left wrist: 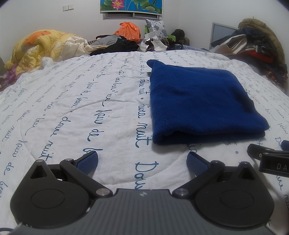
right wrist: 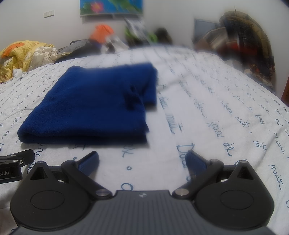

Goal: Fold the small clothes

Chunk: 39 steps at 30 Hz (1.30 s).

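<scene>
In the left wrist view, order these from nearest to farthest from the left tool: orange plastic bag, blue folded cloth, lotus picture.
1. Blue folded cloth, just ahead of the left tool, to the right.
2. Orange plastic bag, beyond the bed's far edge.
3. Lotus picture, on the back wall.

A dark blue knitted garment (left wrist: pixel 198 101) lies folded flat on the bed (left wrist: pixel 72 112), on a white quilt printed with blue handwriting. It forms a roughly square, stacked packet with several layers, its thick rounded fold edge facing the cameras and the layer edges showing along the right side. The surface is mostly smooth, with a shallow dent near the middle. From the right wrist view the garment (right wrist: pixel 94 104) sits to the left, and a narrower flap sticks out past its far right corner; the blur there hides finer detail.
</scene>
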Tool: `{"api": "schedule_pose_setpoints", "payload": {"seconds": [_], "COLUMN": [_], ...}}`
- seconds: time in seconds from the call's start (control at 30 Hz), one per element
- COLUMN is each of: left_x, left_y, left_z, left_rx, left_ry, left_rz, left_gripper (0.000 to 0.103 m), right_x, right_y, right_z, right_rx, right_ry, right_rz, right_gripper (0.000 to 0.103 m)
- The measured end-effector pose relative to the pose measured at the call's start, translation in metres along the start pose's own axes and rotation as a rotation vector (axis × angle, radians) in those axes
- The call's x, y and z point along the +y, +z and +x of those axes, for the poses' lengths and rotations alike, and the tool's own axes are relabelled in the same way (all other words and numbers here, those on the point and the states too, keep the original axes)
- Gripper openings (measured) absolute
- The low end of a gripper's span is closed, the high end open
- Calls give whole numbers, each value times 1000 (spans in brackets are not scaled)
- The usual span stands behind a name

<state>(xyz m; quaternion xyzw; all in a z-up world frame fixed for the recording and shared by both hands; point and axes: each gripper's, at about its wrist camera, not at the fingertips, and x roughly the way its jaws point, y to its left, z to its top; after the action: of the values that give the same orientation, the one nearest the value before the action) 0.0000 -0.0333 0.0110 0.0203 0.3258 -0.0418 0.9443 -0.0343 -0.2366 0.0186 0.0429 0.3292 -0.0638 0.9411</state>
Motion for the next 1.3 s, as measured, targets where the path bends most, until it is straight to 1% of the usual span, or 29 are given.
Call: {"api": "schedule_pose_setpoints", "payload": {"seconds": [1.3], "left_x": [0], "left_y": [0], "left_z": [0], "left_rx": [0], "left_ry": [0], "left_rz": [0], "left_gripper": [103], "right_x": [-2], "right_y": [1], "right_z": [0], "right_rx": [-1], "right_ry": [-15], "right_rz": [16], "right_gripper": [103]}}
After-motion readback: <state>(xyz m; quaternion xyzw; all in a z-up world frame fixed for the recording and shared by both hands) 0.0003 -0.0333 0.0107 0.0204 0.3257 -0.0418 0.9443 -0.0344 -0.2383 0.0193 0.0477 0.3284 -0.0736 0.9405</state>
